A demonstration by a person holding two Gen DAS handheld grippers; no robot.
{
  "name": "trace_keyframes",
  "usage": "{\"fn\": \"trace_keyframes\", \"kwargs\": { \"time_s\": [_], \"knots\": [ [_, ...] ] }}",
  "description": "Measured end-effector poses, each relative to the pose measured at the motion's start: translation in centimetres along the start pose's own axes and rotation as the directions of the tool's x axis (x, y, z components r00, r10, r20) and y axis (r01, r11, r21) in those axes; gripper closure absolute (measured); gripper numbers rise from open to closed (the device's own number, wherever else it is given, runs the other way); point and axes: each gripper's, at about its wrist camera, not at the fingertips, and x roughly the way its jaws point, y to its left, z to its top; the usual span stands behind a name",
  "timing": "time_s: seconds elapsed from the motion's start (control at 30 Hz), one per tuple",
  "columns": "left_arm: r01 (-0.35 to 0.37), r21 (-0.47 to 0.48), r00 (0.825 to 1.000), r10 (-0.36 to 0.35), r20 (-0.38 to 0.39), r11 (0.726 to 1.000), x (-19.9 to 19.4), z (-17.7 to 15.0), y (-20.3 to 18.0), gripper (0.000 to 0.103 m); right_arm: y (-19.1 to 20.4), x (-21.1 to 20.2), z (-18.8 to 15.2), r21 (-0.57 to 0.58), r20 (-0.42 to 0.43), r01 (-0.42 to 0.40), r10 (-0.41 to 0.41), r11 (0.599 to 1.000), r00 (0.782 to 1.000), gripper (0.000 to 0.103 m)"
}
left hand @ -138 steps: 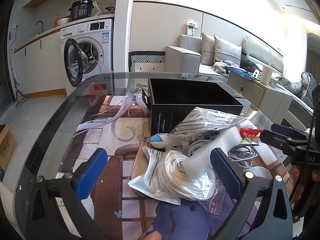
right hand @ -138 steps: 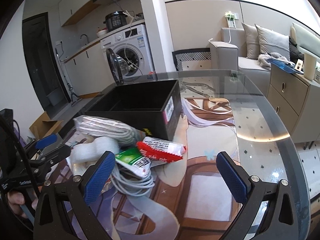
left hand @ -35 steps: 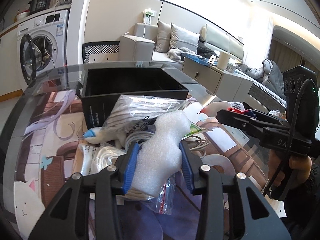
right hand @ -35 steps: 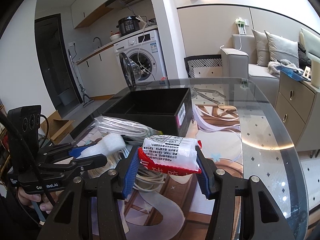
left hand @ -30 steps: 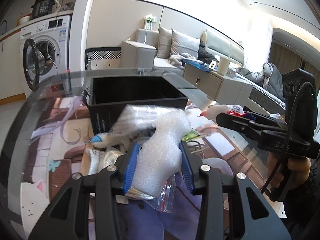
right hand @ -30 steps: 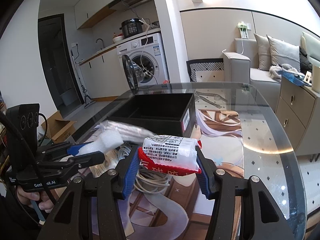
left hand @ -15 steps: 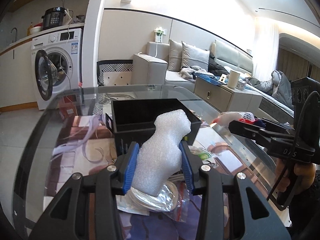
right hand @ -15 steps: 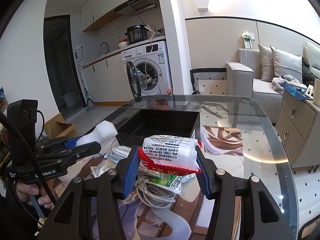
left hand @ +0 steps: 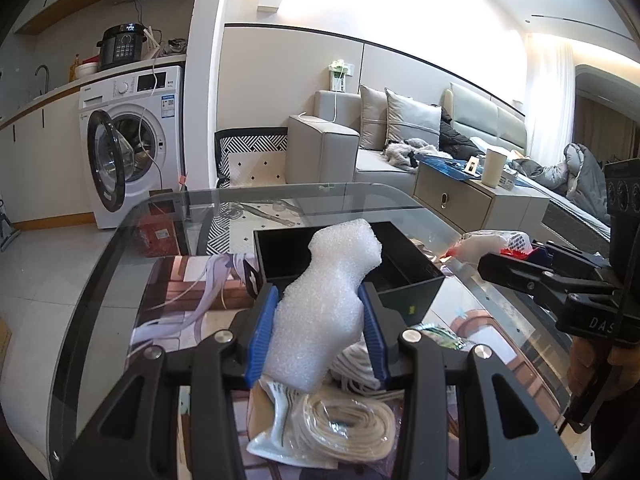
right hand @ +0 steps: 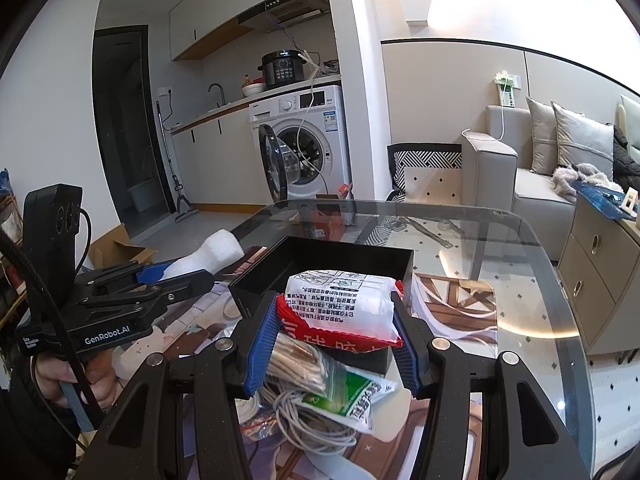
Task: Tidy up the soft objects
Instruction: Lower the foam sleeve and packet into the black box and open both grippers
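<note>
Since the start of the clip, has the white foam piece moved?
Yes. The white foam piece has gone up off the pile of bagged cords and forward; the left gripper holds it at the near edge of the black box.

The left claw pinches a white foam piece between its blue pads, held up in front of the black box on the glass worktop. Bagged white cord lies below. The right claw, at right, grips a red-and-white packet.
</note>
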Motion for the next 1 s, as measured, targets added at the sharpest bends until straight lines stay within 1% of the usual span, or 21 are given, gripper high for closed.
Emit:
{"fn": "trace_keyframes", "kwargs": {
  "time_s": [0.5, 1.0],
  "knots": [
    [-0.028, 0.021, 0.999, 0.028, -0.023, 0.999, 3.3, 1.4, 0.1, 0.063, -0.6, 3.2, 1.4, -0.011, -0.024, -0.004, 0.004, 1.000, 1.000, 0.050],
    [-0.041, 0.021, 0.997, 0.042, -0.061, 0.999, 6.7, 2.1, 0.0, 0.062, -1.8, 7.0, 1.6, -0.019, -0.074, -0.005, 0.003, 1.000, 0.997, 0.050]
  ]
}}
